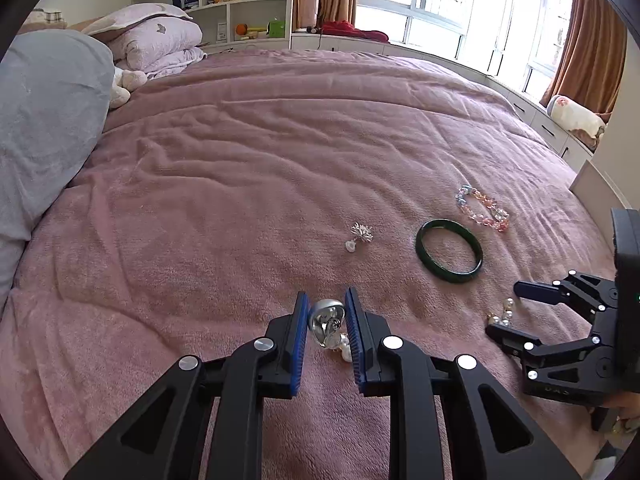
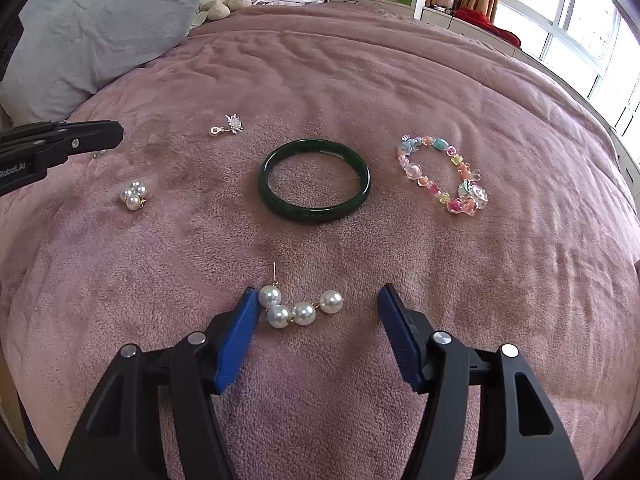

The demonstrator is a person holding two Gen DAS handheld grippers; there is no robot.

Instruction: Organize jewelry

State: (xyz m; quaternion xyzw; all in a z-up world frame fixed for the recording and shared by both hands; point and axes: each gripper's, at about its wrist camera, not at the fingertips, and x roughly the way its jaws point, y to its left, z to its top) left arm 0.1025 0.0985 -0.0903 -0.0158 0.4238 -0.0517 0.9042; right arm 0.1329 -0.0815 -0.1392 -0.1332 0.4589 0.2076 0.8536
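My left gripper [image 1: 326, 296] is shut on a shiny silver earring [image 1: 325, 320], held just above the pink blanket. A pearl [image 1: 346, 351] shows right below it; whether it hangs from the earring I cannot tell. My right gripper [image 2: 318, 292] is open and low over a pearl earring [image 2: 298, 309], whose pearls lie between the blue pads, the left pad [image 2: 236, 336] at the end pearl. Farther out lie a green bangle [image 2: 316, 180], a colourful bead bracelet [image 2: 442, 176], a silver flower charm [image 2: 230, 125] and a small pearl cluster [image 2: 134, 196].
Everything lies on a wide bed with a pink fleece blanket [image 1: 260, 152]. A grey pillow [image 1: 44, 120] and folded bedding [image 1: 156, 44] sit at the far left. Shelves, curtains and windows stand behind the bed. The left gripper's arm [image 2: 60, 148] reaches in beside the pearl cluster.
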